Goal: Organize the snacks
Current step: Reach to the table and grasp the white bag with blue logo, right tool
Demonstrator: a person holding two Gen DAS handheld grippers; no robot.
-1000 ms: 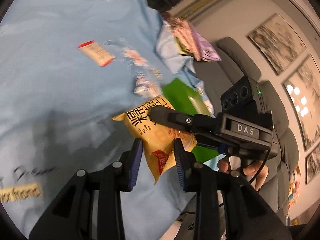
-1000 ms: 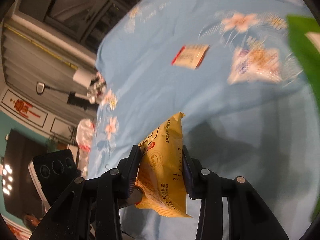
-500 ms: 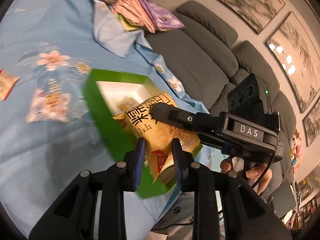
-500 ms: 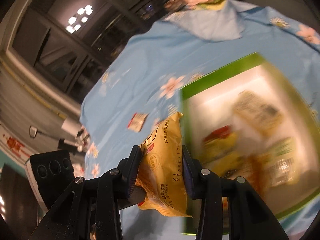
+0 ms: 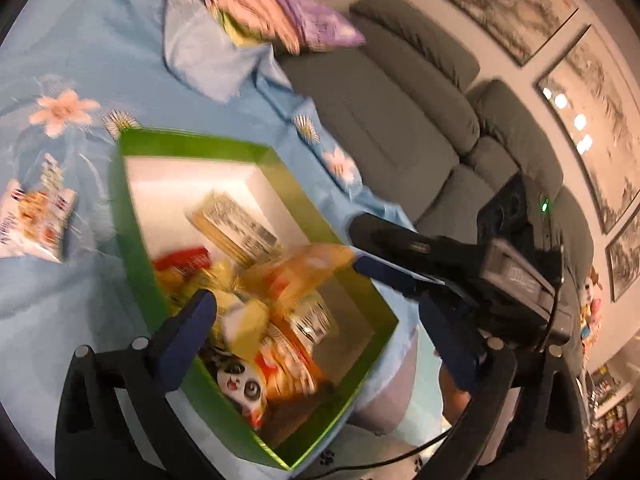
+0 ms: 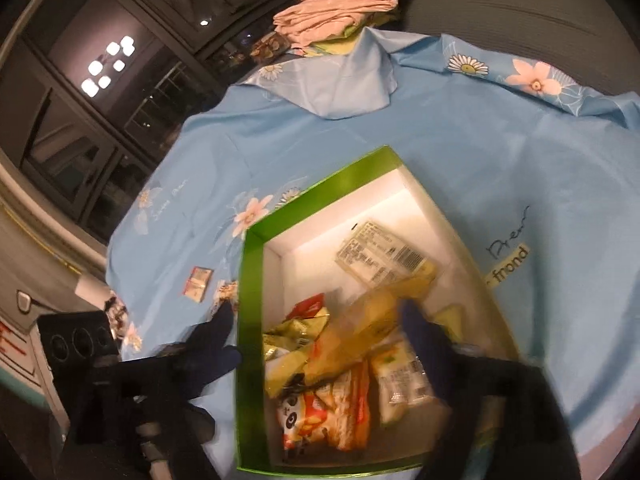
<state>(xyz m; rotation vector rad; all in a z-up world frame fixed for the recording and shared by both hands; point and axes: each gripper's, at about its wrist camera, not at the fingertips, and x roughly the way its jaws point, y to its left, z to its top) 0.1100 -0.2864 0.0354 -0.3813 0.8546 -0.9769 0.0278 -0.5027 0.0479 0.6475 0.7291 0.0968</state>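
Observation:
A green box [image 5: 132, 224] with a white inside sits on the blue flowered cloth and holds several snack packets. It also shows in the right wrist view [image 6: 250, 292]. The yellow snack bag [image 5: 304, 272] is blurred, loose in the air just over the packets in the box; it also shows in the right wrist view [image 6: 372, 320]. My left gripper [image 5: 328, 332] is open wide above the box. My right gripper [image 6: 320, 324] is open wide above the box too; its body shows in the left wrist view [image 5: 460, 264].
A white snack packet [image 5: 36, 220] and a small red-edged packet [image 6: 198, 282] lie on the cloth [image 6: 500, 152] outside the box. Folded pink and purple fabrics [image 6: 344, 4] are stacked at the far edge. A grey sofa [image 5: 404, 104] stands beyond the table.
Both grippers have opened and let go of the yellow bag, which now drops into the green box. The view has shifted so the box lies right under both grippers.

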